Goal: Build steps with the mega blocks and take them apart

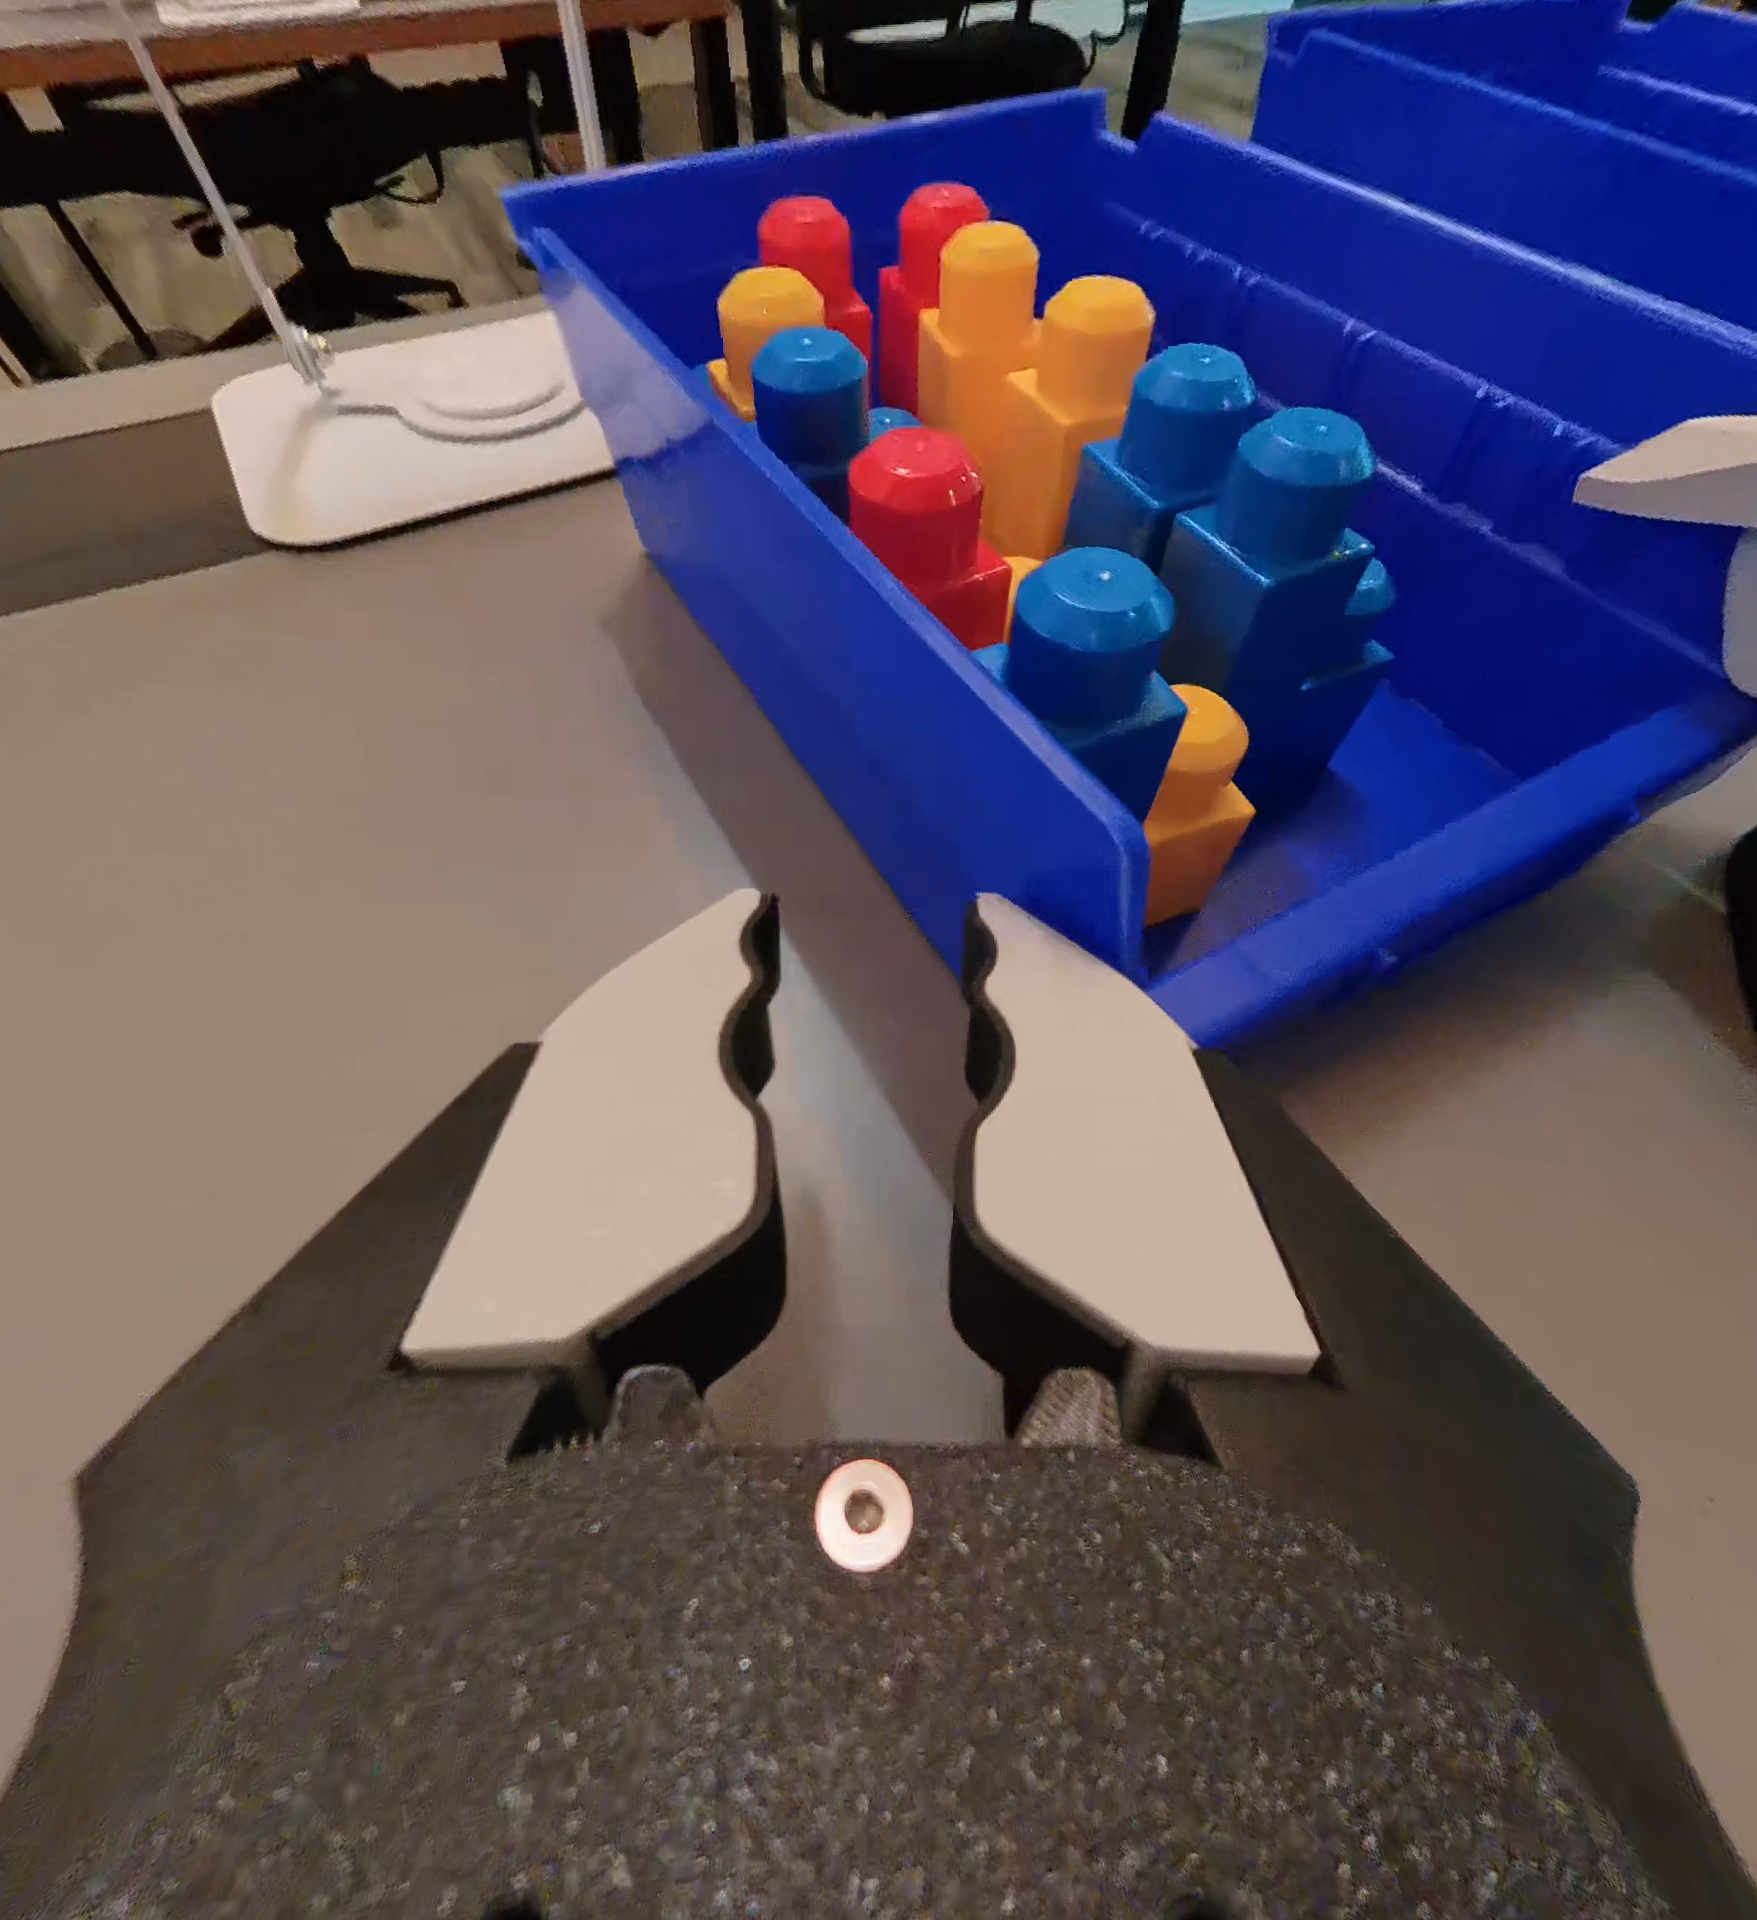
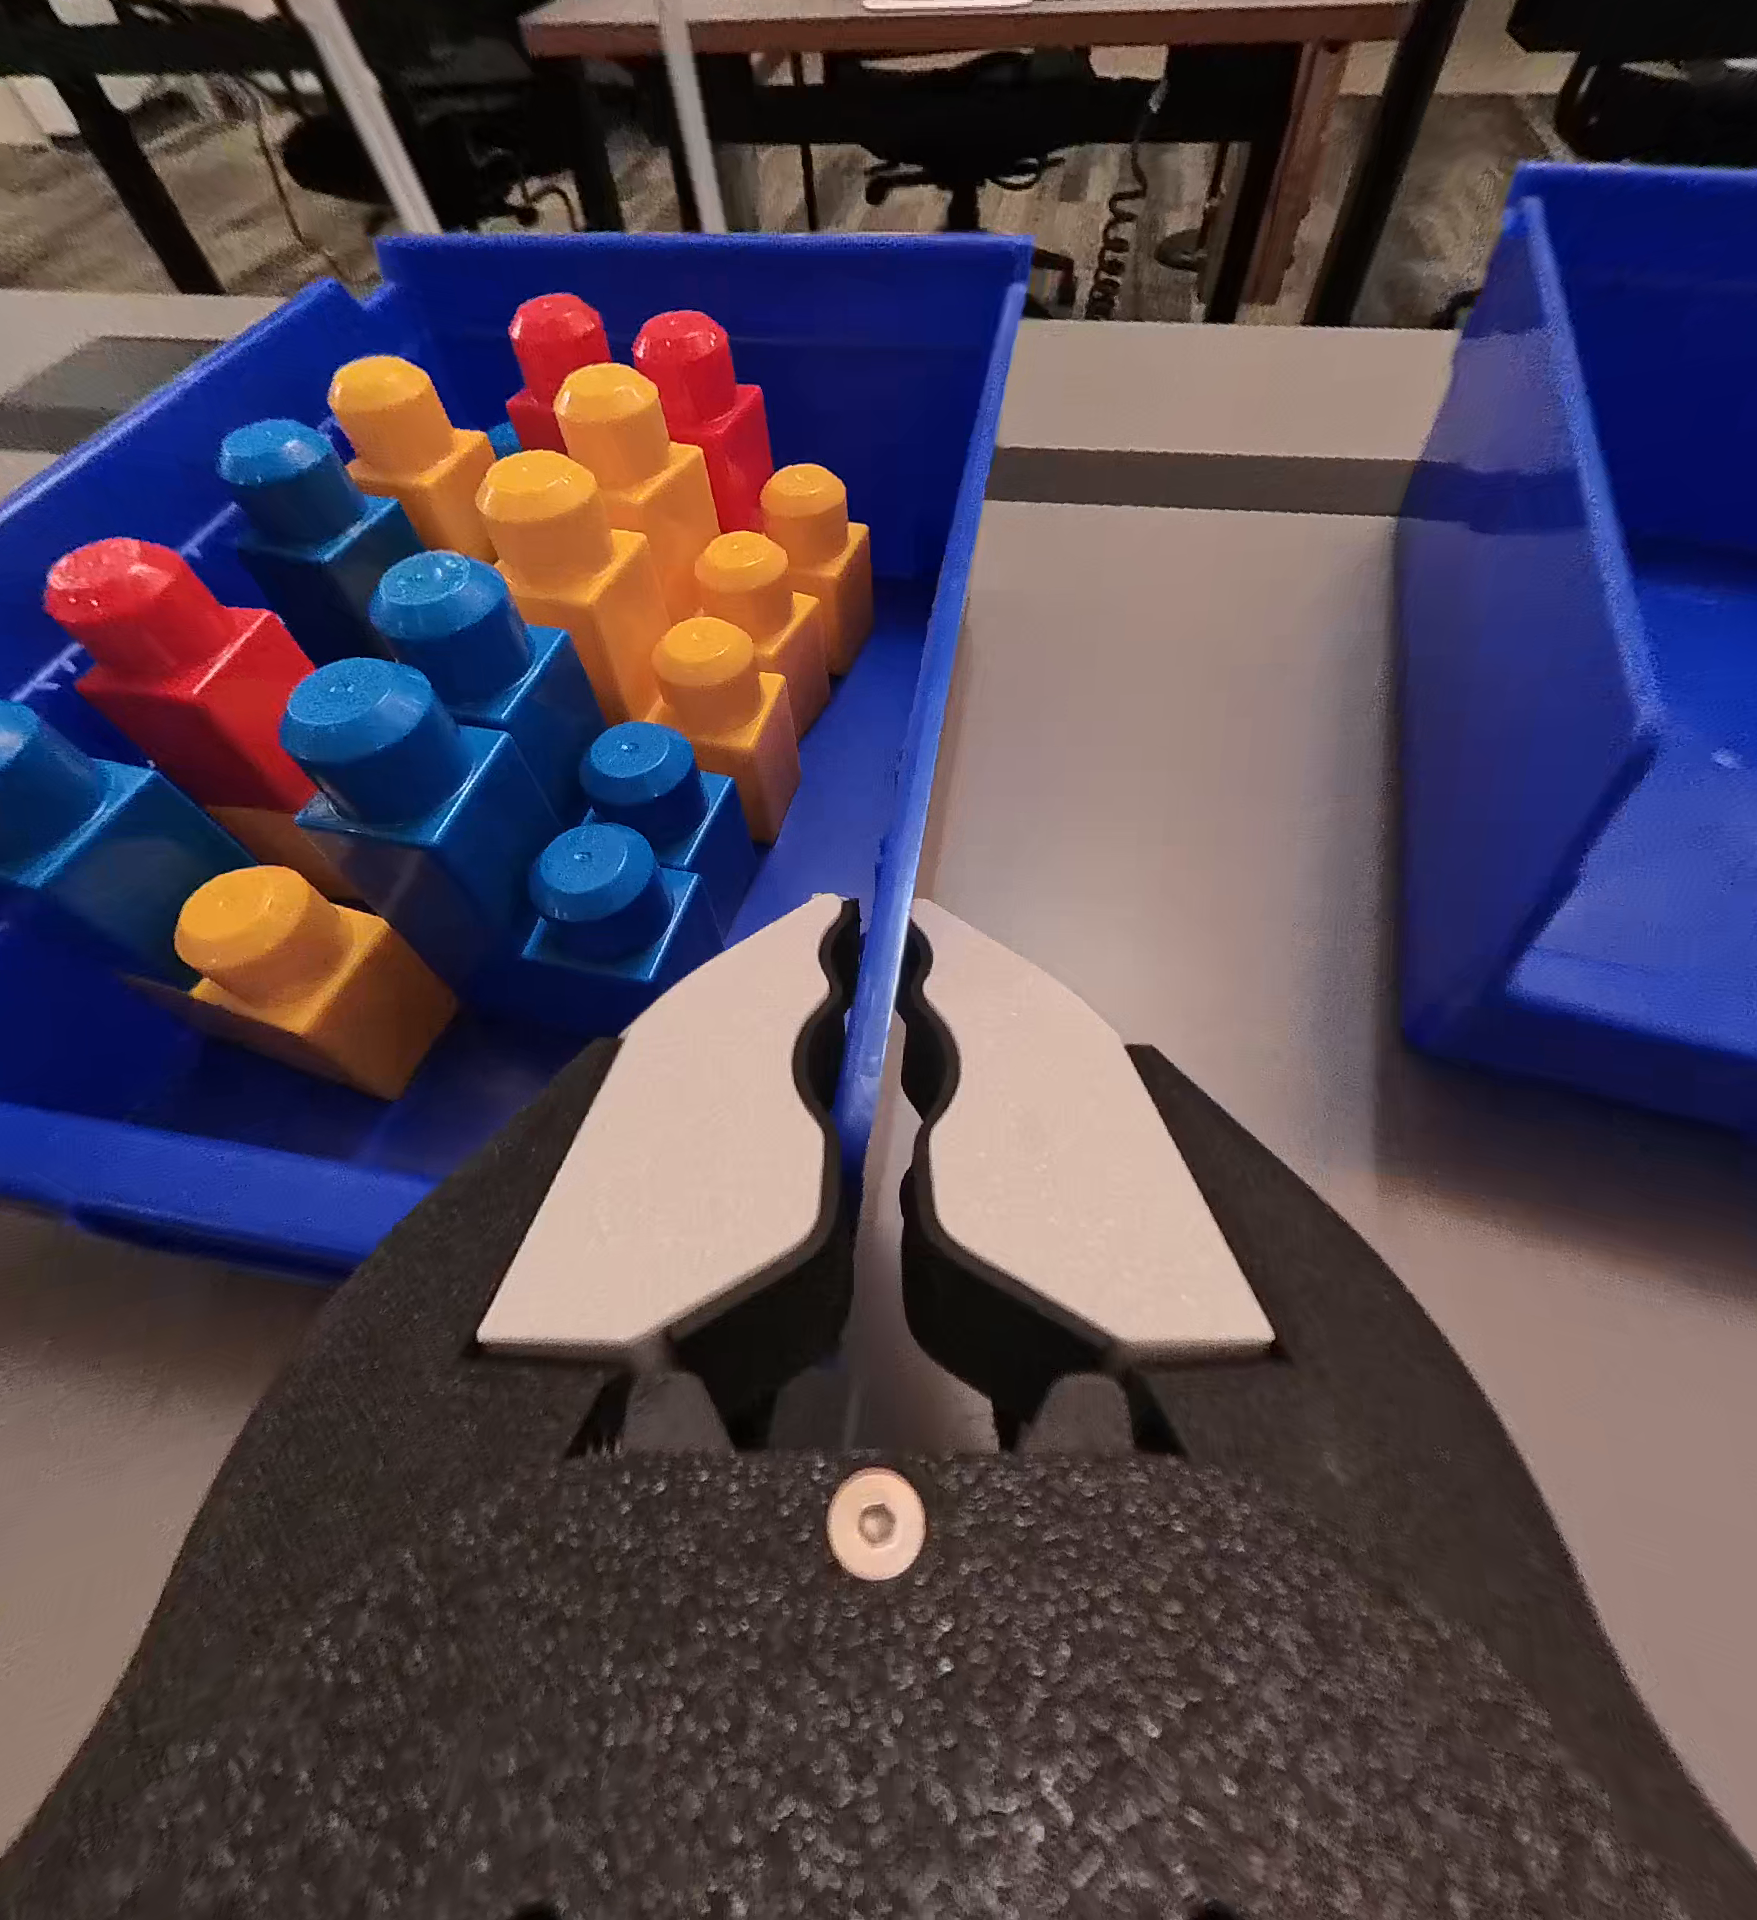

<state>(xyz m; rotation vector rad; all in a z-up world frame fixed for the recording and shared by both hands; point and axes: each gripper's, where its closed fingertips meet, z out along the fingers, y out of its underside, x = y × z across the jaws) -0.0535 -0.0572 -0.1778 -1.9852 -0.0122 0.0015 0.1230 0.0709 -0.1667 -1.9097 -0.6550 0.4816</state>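
Observation:
A blue bin (image 1: pixel 853 675) on the grey table holds several upright mega blocks: red (image 1: pixel 921 520), orange (image 1: pixel 988 343) and blue (image 1: pixel 1092 644). Some are stacked into taller columns. My left gripper (image 1: pixel 869 914) is open and empty, just outside the bin's near left corner. My right gripper (image 2: pixel 879 914) is shut on the bin's right wall (image 2: pixel 941 582), one finger inside and one outside. Its grey fingers (image 1: pixel 1726 478) also show at the right edge of the left wrist view. Blue blocks (image 2: pixel 604 894) and orange blocks (image 2: pixel 728 707) stand closest to it inside the bin.
A second blue bin (image 2: pixel 1622 727) stands to the right with a strip of grey table (image 2: pixel 1165 727) between the two; it also shows in the left wrist view (image 1: pixel 1580 135). A white lamp base (image 1: pixel 406 436) sits left of the block bin. Desks and chairs stand beyond the table's far edge. Some 20 centimetres of space lies between my two pairs of fingers. The right gripper is farther from the white lamp base (image 1: pixel 406 436), some 40 centimetres, than the left, some 35 centimetres.

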